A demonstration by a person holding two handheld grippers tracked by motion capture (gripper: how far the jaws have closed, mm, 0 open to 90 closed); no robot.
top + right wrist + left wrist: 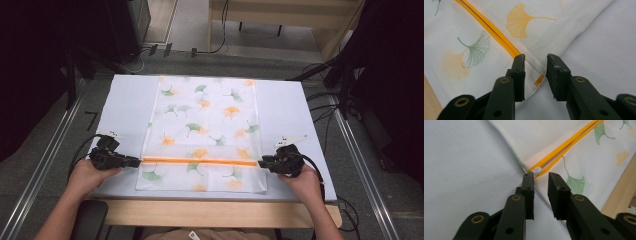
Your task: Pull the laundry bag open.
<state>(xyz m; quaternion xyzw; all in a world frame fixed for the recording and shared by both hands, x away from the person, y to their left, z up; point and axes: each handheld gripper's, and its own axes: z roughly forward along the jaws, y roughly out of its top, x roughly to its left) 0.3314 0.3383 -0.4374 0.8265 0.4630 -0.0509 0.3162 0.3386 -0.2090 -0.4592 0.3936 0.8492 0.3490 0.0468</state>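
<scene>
Bag point(205, 130) flat, zip point(200, 161) runs L-R; L gripper point(136, 162), R gripper point(261, 163) at zip ends, both spread, nothing pinched.

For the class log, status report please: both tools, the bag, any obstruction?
Left tool open at the zipper's white slider end. Right tool open, straddling the mesh bag's other zipper end. Bag flat on the table; nothing in the way.

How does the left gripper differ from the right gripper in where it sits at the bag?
The left gripper sits at the zip end with the white slider, just beyond its tips; the right gripper sits at the other end, without one. The left gripper's tips reach the bag edge, while the right gripper's jaws straddle the bag's edge, over the orange zip. Both are open, holding nothing, and point inward along the zip.
</scene>
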